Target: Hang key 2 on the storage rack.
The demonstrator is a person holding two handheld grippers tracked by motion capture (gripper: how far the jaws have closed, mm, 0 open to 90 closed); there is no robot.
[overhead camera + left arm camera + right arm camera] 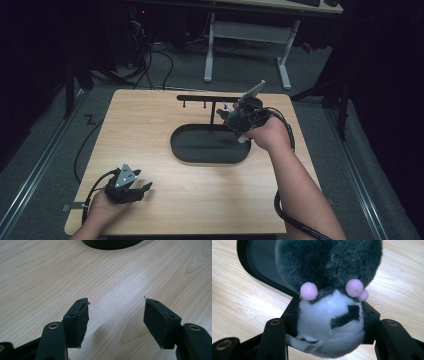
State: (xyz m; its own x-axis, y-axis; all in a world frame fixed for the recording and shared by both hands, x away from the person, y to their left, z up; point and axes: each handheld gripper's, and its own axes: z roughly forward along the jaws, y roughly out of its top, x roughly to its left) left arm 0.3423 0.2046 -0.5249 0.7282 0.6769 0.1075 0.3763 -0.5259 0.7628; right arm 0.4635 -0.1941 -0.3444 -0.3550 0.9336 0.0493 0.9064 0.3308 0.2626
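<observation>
high view: above the near edge, facing forward and down over the whole table [150, 130]
left gripper view: low, close to the tabletop
right gripper view: very close
shared: black tray [210, 145], upper edge of both gripper frames

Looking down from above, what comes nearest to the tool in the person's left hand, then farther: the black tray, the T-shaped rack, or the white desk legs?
1. Black tray, mid-table, ahead and right of the left tool.
2. T-shaped rack, standing at the tray's far edge.
3. White desk legs, on the floor beyond the table.
</observation>
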